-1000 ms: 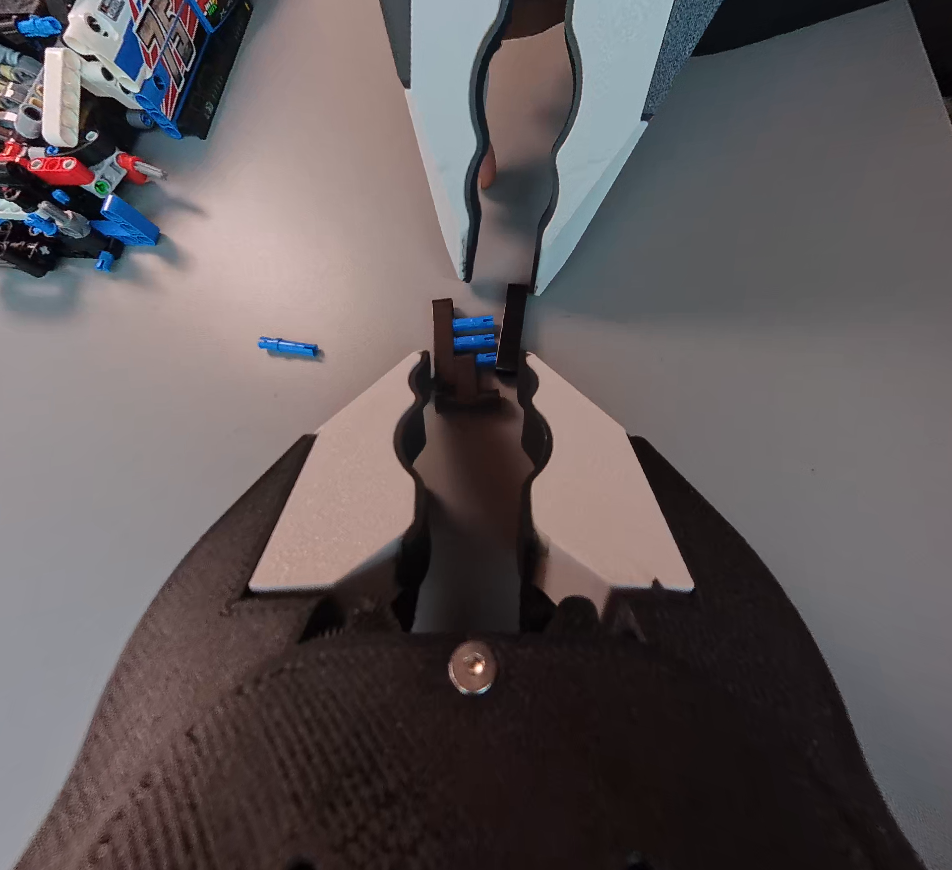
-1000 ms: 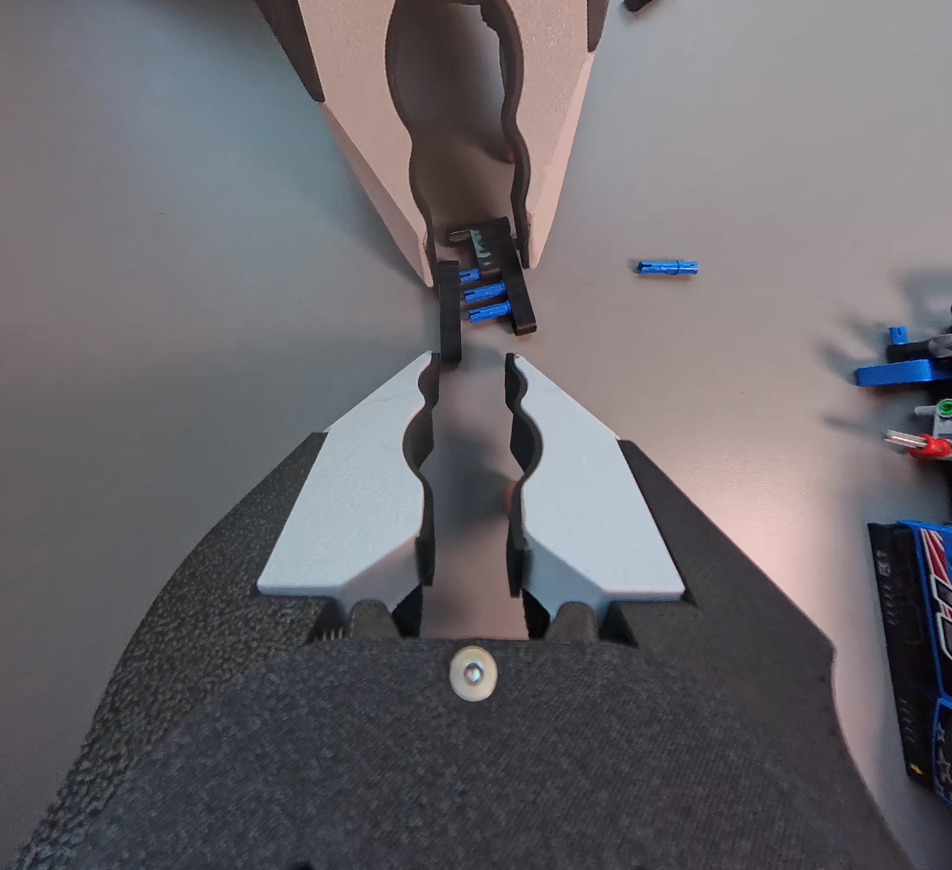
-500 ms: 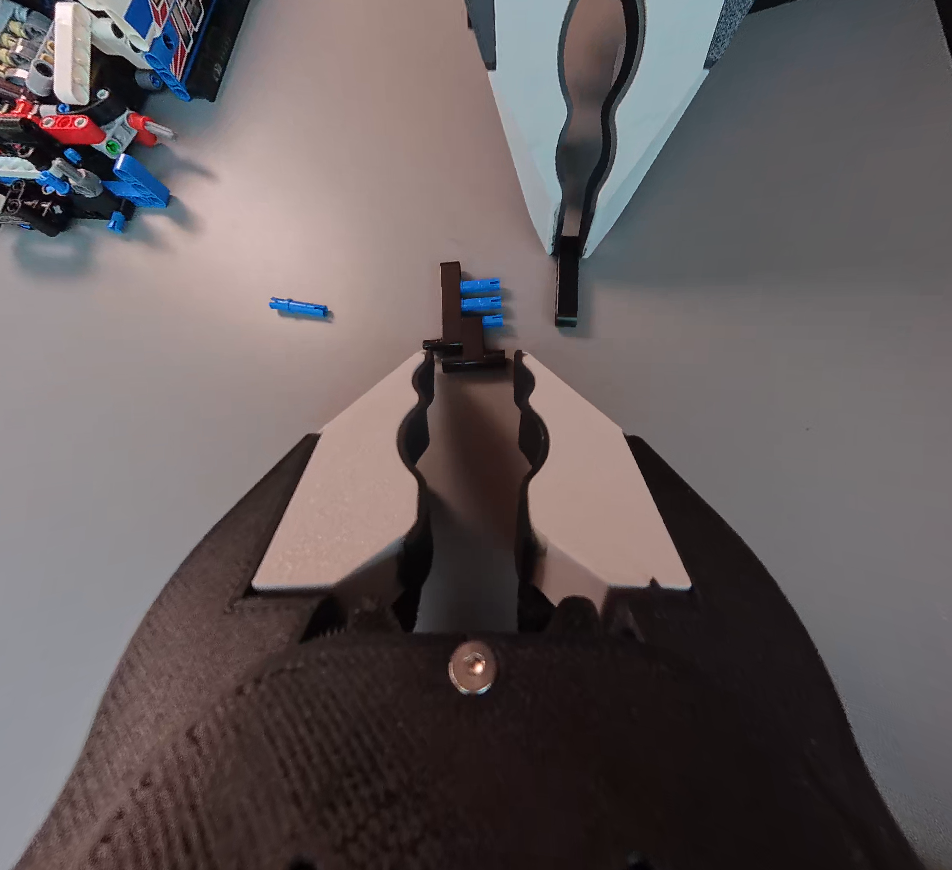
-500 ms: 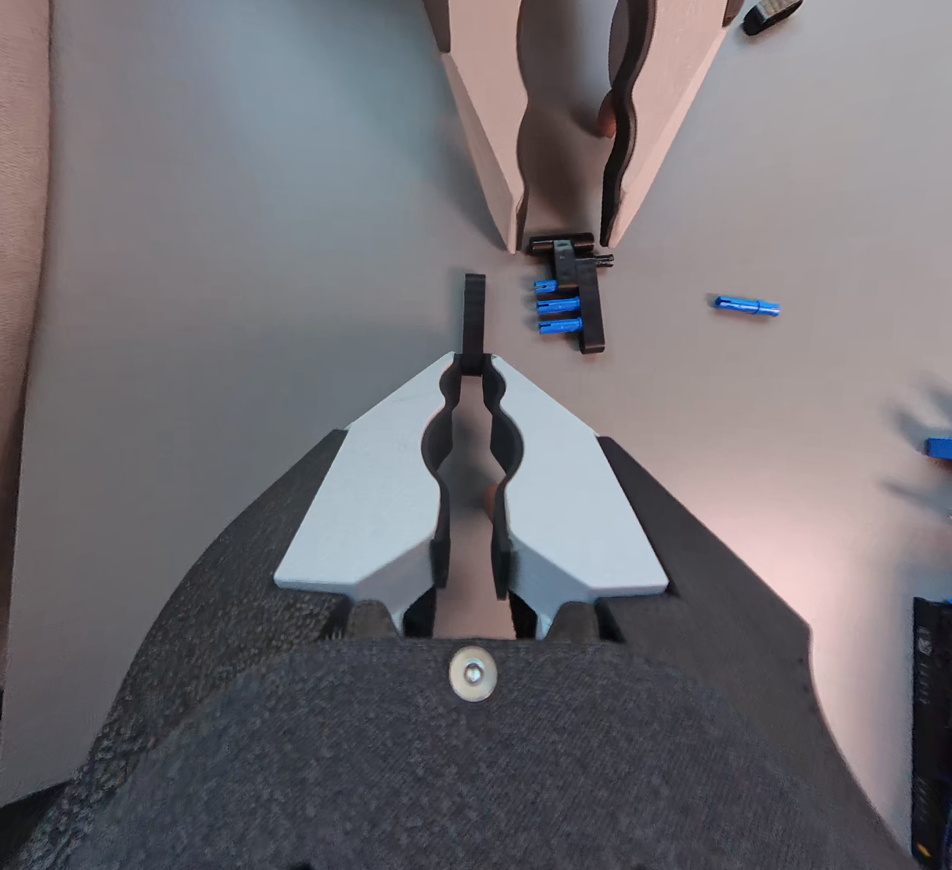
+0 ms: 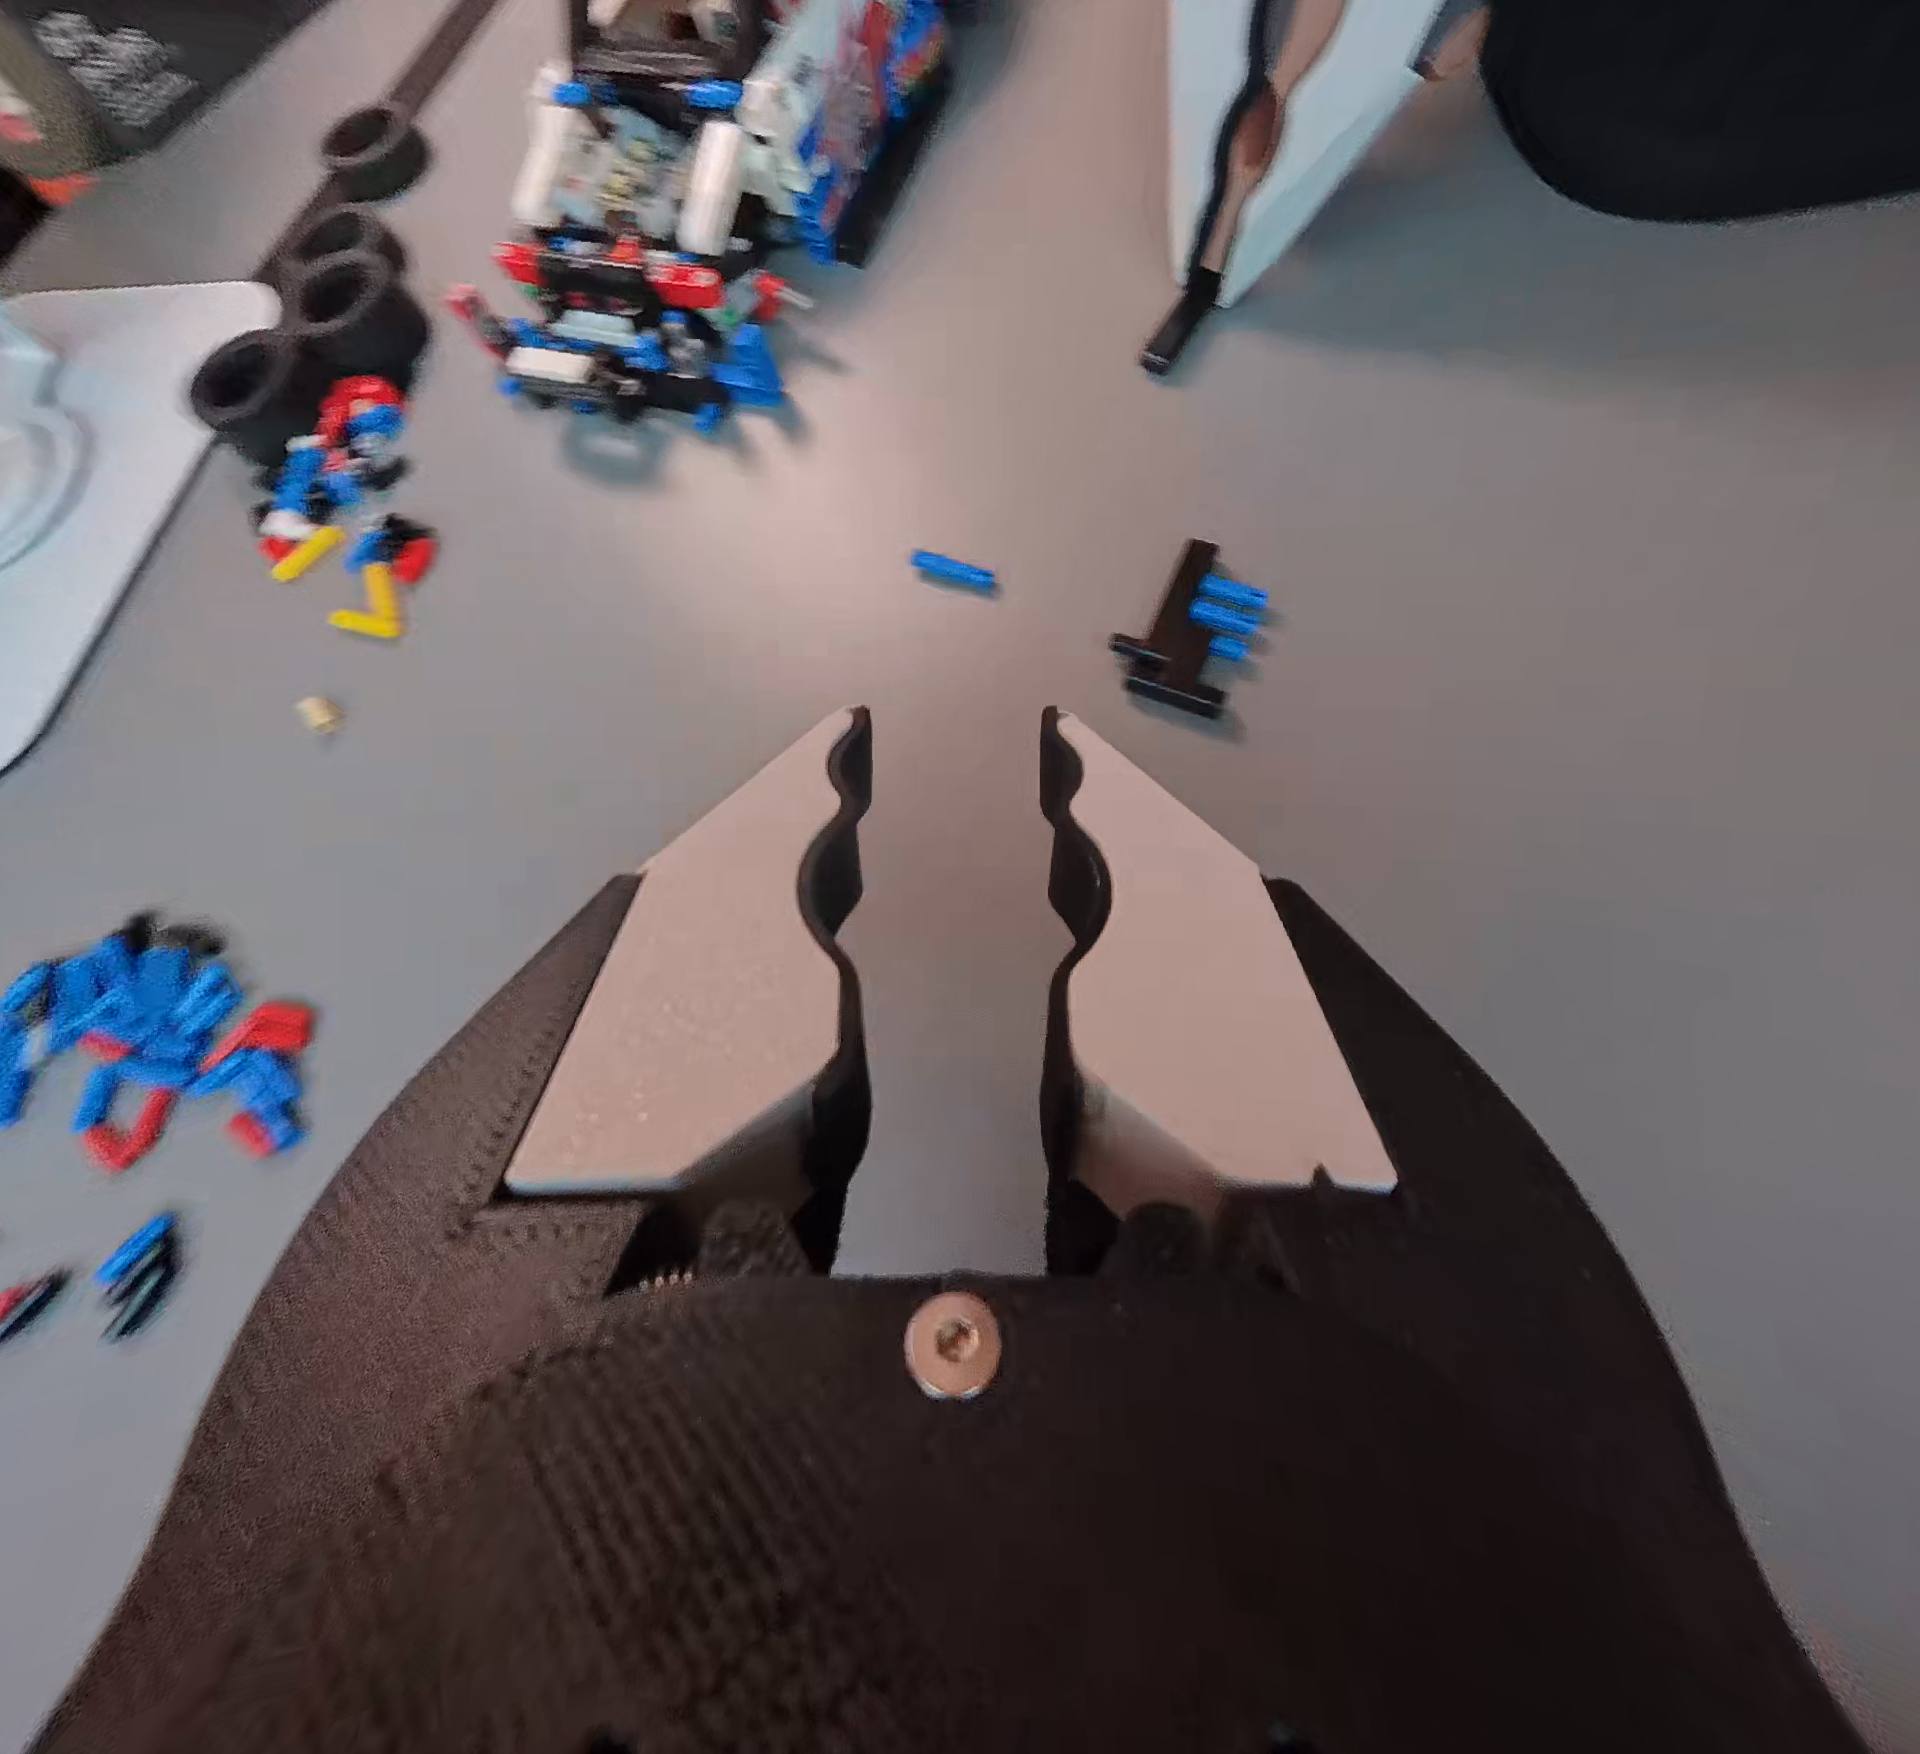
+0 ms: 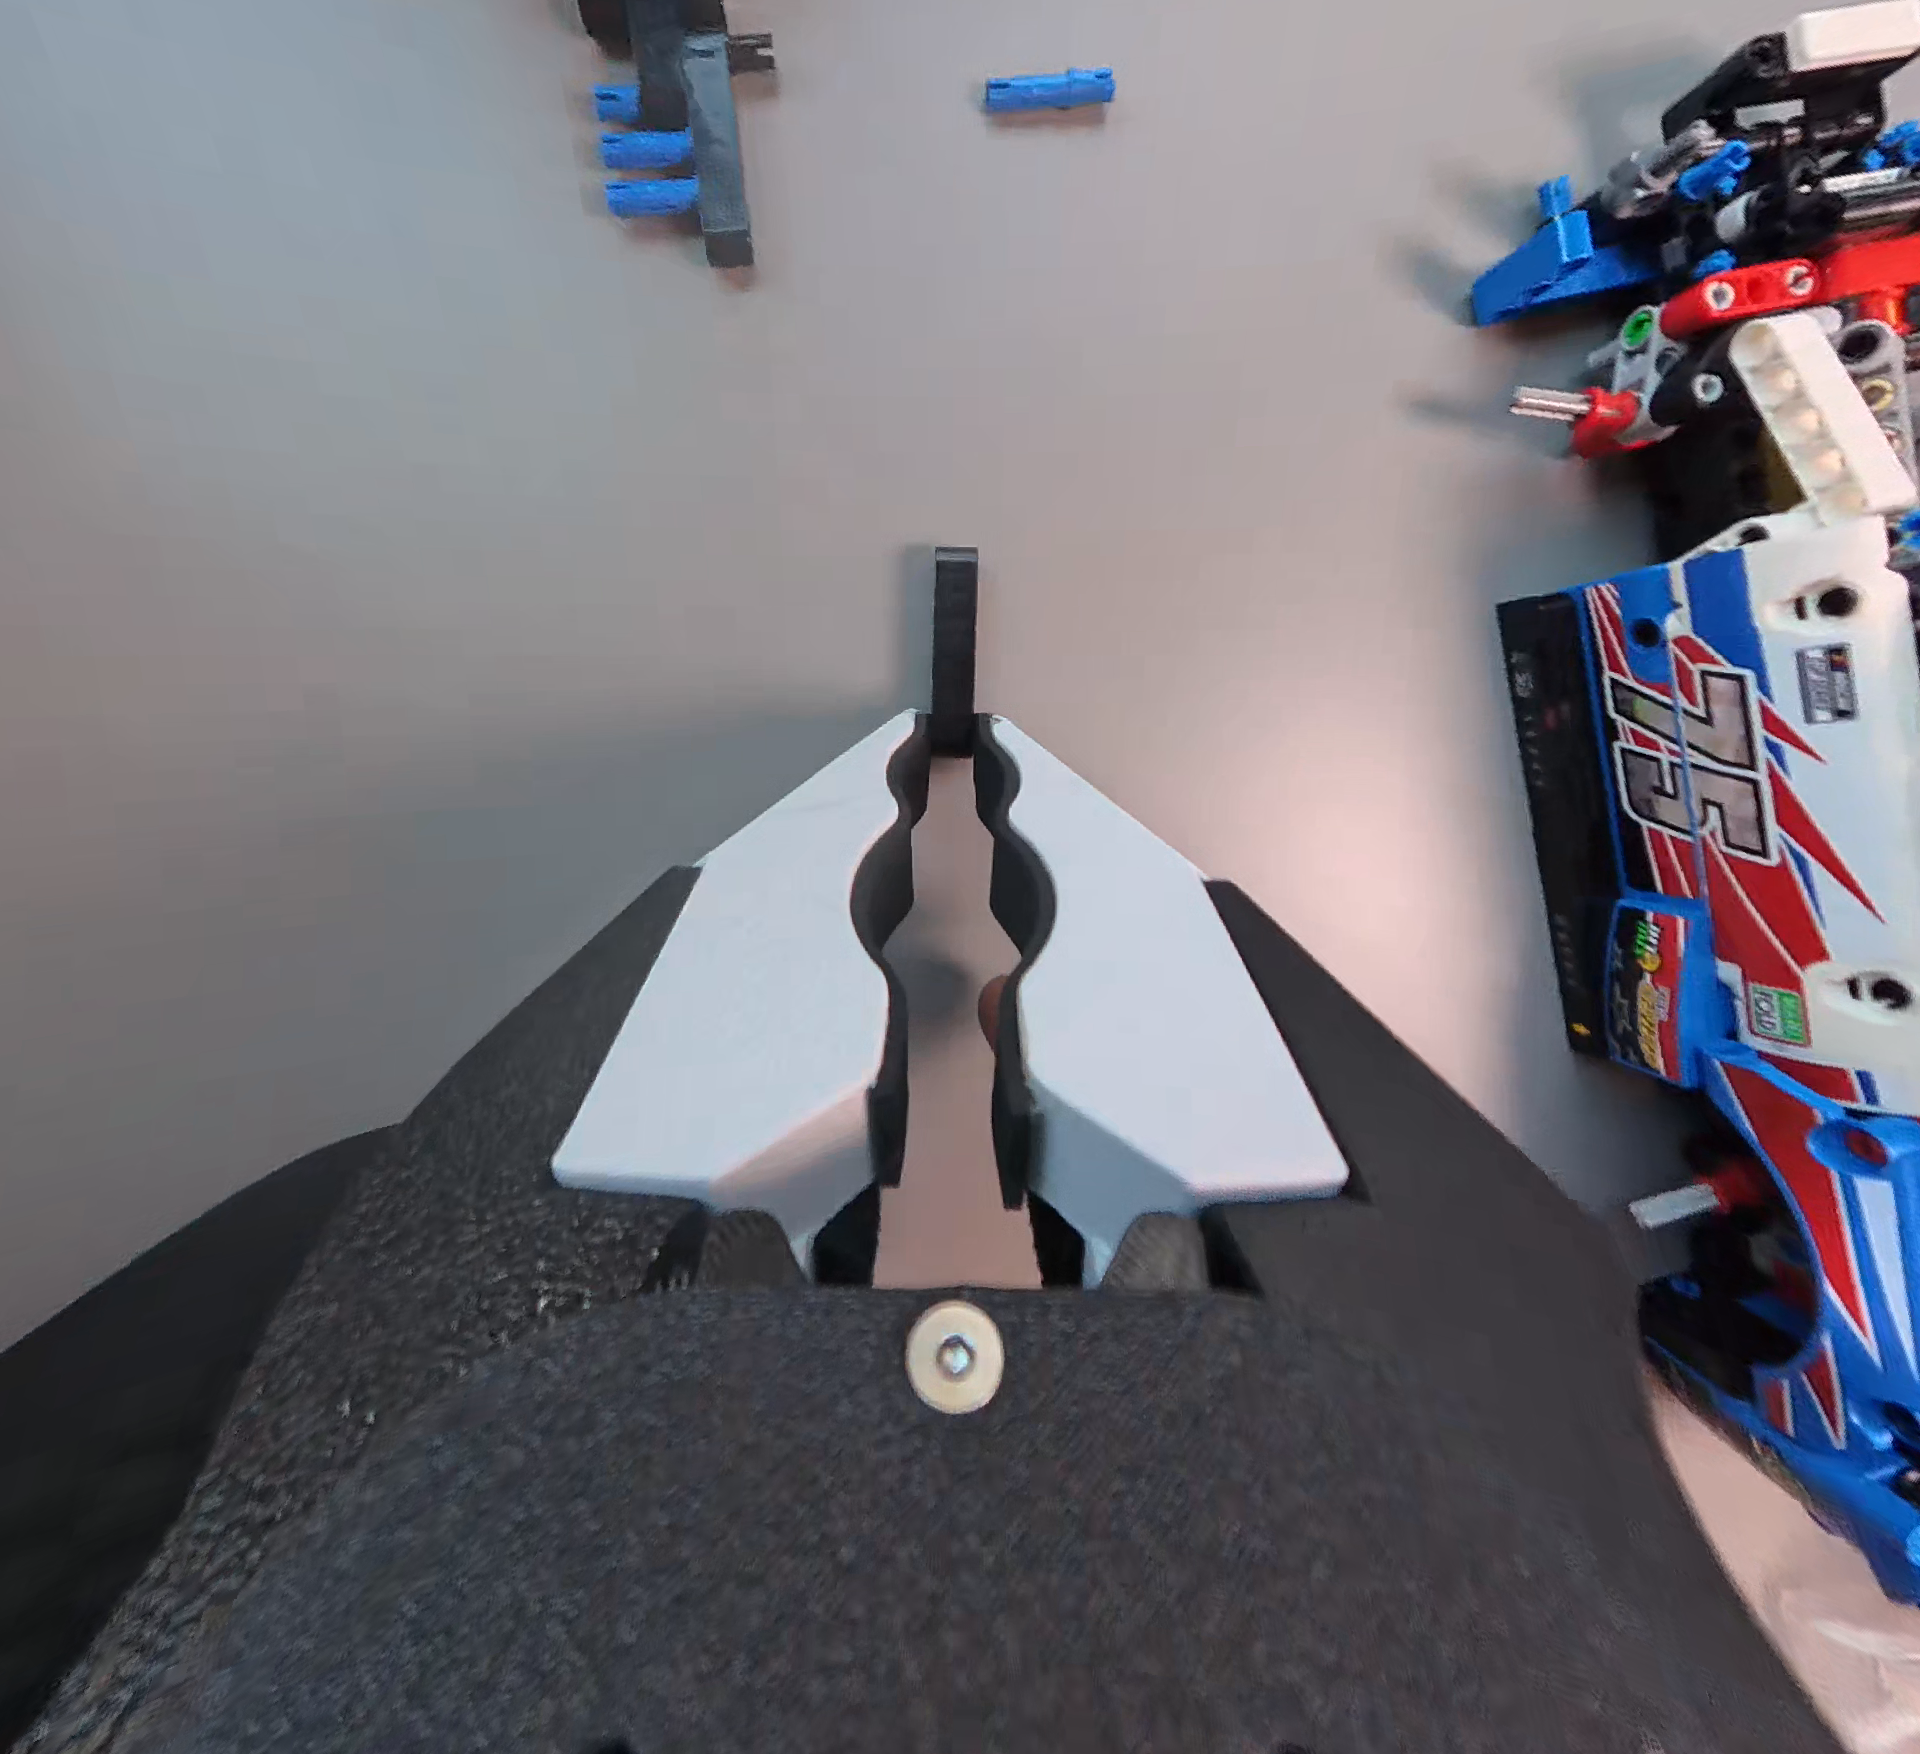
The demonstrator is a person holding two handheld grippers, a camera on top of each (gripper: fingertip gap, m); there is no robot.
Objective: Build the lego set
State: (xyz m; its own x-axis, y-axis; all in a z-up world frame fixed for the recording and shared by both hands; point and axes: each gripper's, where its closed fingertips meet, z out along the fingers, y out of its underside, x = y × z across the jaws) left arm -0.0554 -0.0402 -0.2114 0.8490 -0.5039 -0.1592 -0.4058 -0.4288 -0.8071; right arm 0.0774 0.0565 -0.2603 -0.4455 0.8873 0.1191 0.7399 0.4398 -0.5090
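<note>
My right gripper (image 6: 954, 733) is shut on a thin black beam (image 6: 954, 639) that sticks out past its tips; it also shows in the left wrist view (image 5: 1210, 291), with the beam (image 5: 1174, 333) hanging below it. My left gripper (image 5: 954, 728) is open and empty above the table. A black beam assembly with three blue pins (image 5: 1190, 634) lies on the table just ahead and right of my left gripper, and at the upper left of the right wrist view (image 6: 681, 109). A loose blue pin (image 5: 953, 572) (image 6: 1049, 90) lies beside it.
A partly built blue, white and red lego car (image 5: 717, 146) (image 6: 1766, 769) stands on the grey table. Black tyres (image 5: 322, 302) and piles of small blue, red and yellow parts (image 5: 343, 509) (image 5: 156, 1039) lie left. A white tray edge (image 5: 94, 478) is far left. My right fingertips sit around 20 cm from my left ones. From the left gripper's tips to the loose blue pin (image 6: 1049, 90) is close to 8 cm. It turns up in the left wrist view (image 5: 953, 562) as well.
My left gripper has let go of the pin assembly, opened and pulled back up. My right gripper has closed on the thin black beam and carried it away from the assembly.
</note>
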